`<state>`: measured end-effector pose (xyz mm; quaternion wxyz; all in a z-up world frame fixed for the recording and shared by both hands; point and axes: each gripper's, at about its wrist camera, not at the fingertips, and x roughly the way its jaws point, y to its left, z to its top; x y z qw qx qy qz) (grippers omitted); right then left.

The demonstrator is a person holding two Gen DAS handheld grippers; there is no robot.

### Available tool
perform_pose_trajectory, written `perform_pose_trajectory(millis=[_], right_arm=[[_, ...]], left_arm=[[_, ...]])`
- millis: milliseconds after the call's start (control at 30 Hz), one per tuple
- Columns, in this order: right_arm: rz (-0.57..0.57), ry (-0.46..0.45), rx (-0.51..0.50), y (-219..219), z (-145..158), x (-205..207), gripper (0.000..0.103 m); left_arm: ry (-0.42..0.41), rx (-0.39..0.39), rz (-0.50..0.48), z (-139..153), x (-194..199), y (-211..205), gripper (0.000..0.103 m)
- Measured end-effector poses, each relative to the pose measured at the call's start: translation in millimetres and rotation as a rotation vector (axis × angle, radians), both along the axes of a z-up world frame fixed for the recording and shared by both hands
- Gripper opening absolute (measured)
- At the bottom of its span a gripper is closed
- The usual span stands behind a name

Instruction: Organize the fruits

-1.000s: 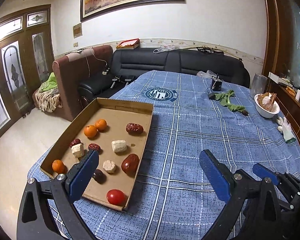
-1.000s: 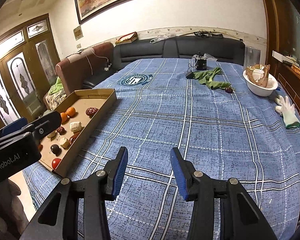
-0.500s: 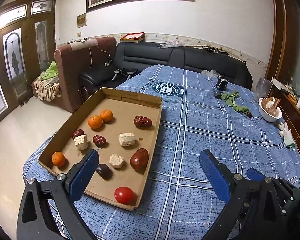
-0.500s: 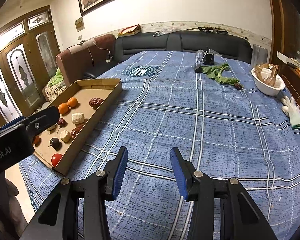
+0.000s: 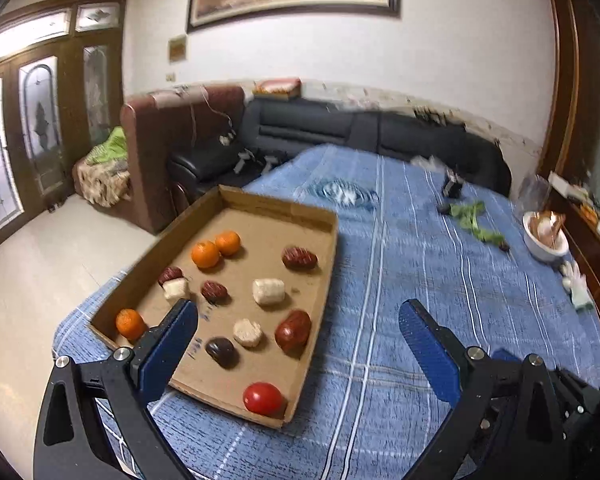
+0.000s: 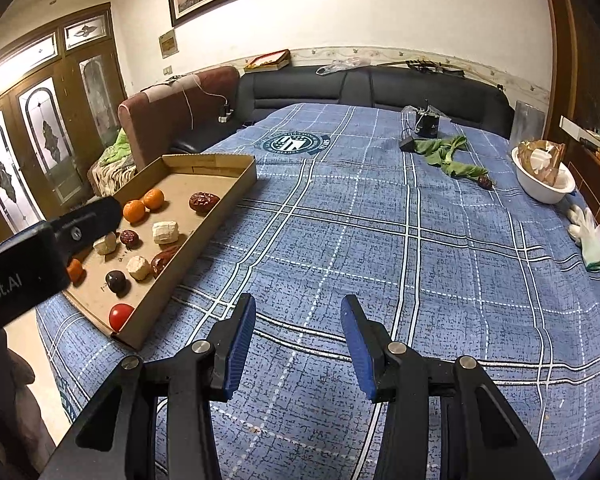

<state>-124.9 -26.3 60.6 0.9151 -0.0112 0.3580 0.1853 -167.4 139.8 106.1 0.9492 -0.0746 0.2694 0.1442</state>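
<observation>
A shallow cardboard tray point(image 5: 320, 280) point(image 6: 220, 208) lies on the left part of a blue plaid cloth. It holds several fruits: three oranges point(image 5: 205, 254), red dates point(image 5: 299, 257), a red tomato point(image 5: 262, 398) point(image 6: 121, 316), a dark plum point(image 5: 221, 352) and pale chunks point(image 5: 268, 291). My left gripper point(image 5: 296, 340) hovers wide open over the tray's near end, nothing between its blue pads. My right gripper point(image 6: 298, 340) stands open and empty over bare cloth to the right of the tray. The left gripper's body point(image 6: 40, 240) shows at the right wrist view's left edge.
Far right on the cloth are a white bowl point(image 6: 544, 184), a white glove point(image 6: 588, 236), green leaves point(image 6: 448, 152) and a small black device point(image 6: 428, 124). A black sofa point(image 6: 380, 84) and a brown armchair point(image 5: 172, 132) border the far side.
The left wrist view has swung so the tray sits more central between the left fingers. In the right wrist view the tray has shifted slightly right. Both grippers keep the same opening.
</observation>
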Motion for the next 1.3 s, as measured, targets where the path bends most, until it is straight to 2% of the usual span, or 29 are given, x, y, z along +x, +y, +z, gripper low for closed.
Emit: perform_pose_trajectory(millis=[167, 267, 433, 633, 933, 1300], right_arm=[[0.033, -0.034, 0.005, 3.9, 6.9, -6.0, 0.049], [0.055, -0.043, 0.001, 9.5, 9.5, -8.3, 0.049], [0.084, -0.05, -0.011, 18.6, 9.4, -11.8, 0.049], [0.106, -0.053, -0.025, 25.9, 6.8, -14.9, 0.049], [0.124, -0.044, -0.036, 33.3, 3.2, -15.8, 0.049], [0.124, -0.031, -0.038, 34.8, -0.4, -14.7, 0.049]], left_arm=[[-0.097, 0.027, 0.138, 13.3, -21.2, 6.6, 0.101], [-0.105, -0.011, 0.165, 13.6, -25.9, 14.8, 0.101], [-0.085, -0.093, 0.135, 9.9, -24.0, 26.5, 0.102], [-0.09, -0.103, 0.12, 6.9, -24.7, 29.7, 0.103], [-0.051, -0.057, 0.098, -0.4, -18.5, 23.3, 0.103], [0.012, -0.084, 0.082, -11.2, -9.6, 24.6, 0.103]])
